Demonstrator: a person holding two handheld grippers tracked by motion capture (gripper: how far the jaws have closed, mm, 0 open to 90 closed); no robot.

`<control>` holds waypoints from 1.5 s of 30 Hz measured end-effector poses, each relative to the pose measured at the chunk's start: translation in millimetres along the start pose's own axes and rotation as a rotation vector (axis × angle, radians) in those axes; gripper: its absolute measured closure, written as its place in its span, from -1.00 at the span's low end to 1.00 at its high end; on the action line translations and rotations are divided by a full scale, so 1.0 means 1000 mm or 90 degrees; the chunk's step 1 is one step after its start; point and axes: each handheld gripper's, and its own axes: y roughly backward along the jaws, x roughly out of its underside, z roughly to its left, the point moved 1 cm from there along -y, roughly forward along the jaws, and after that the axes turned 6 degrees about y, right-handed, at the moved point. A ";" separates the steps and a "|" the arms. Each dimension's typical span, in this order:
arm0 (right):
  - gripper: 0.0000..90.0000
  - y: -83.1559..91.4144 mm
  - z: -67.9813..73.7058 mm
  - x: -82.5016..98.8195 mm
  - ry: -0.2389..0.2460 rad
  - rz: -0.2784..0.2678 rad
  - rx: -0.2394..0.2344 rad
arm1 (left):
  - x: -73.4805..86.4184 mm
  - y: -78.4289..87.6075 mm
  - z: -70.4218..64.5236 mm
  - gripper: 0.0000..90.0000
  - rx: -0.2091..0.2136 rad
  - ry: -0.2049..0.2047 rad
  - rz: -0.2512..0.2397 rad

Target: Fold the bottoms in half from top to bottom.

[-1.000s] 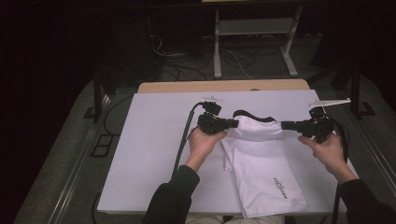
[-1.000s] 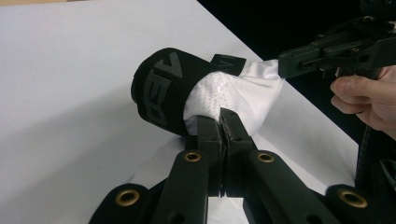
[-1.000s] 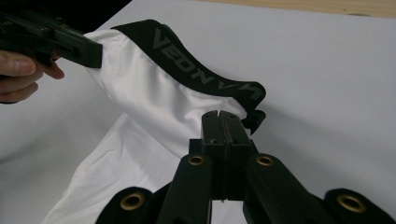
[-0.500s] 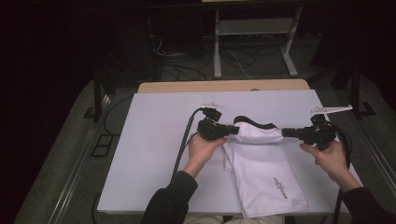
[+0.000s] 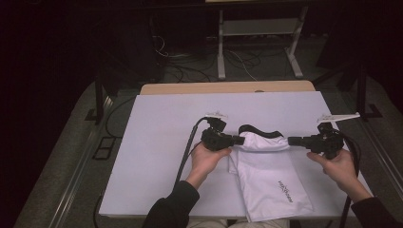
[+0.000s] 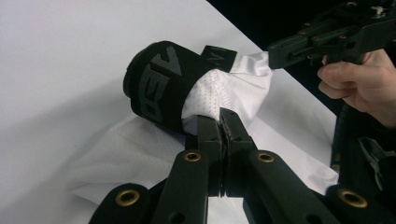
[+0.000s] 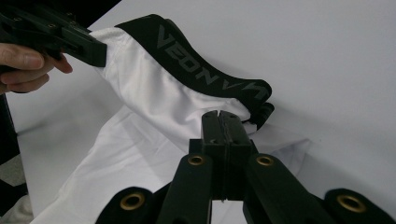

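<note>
in the high view, the white shorts [image 5: 268,178] lie on the white table [image 5: 157,142], in the lower right part of the frame. the left gripper [image 5: 236,140] holds the left end of the black waistband [image 5: 256,130], and the right gripper [image 5: 291,141] holds the right end, so the top edge is stretched between them.

in the left gripper view, the jaws at the bottom centre are closed on the white mesh cloth just beside the waistband [image 6: 156,91]. the other gripper [image 6: 275,52] bites the cloth at the upper right.

in the right gripper view, the jaws at the bottom centre are closed on the shorts [image 7: 154,116] under the waistband [image 7: 205,72]. the other gripper [image 7: 100,52] holds the upper left corner.
</note>
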 end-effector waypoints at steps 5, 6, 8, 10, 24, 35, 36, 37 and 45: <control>0.98 0.004 0.003 0.008 -0.003 0.003 -0.005 | 0.005 -0.001 -0.007 0.94 0.012 -0.009 0.013; 0.98 0.005 0.003 0.009 -0.004 0.004 -0.006 | 0.007 -0.002 -0.009 0.94 0.015 -0.010 0.014; 0.98 0.007 0.004 0.013 -0.007 0.003 -0.008 | 0.010 -0.003 -0.011 0.94 0.021 -0.010 0.016; 0.98 0.009 0.005 0.017 -0.006 0.005 -0.009 | 0.014 -0.004 -0.014 0.94 0.029 -0.009 0.020; 0.98 0.011 0.008 0.033 -0.014 0.017 -0.019 | 0.032 -0.006 -0.020 0.94 0.056 -0.004 0.035; 0.98 0.013 0.012 0.039 -0.014 0.021 -0.027 | 0.040 -0.007 -0.021 0.94 0.066 -0.002 0.039; 0.98 0.013 0.012 0.039 -0.014 0.021 -0.027 | 0.040 -0.007 -0.022 0.94 0.066 -0.004 0.039; 0.98 0.014 0.012 0.040 -0.015 0.021 -0.027 | 0.041 -0.007 -0.022 0.94 0.067 -0.002 0.039; 0.98 0.014 0.012 0.043 -0.014 0.025 -0.028 | 0.046 -0.008 -0.023 0.94 0.074 0.001 0.040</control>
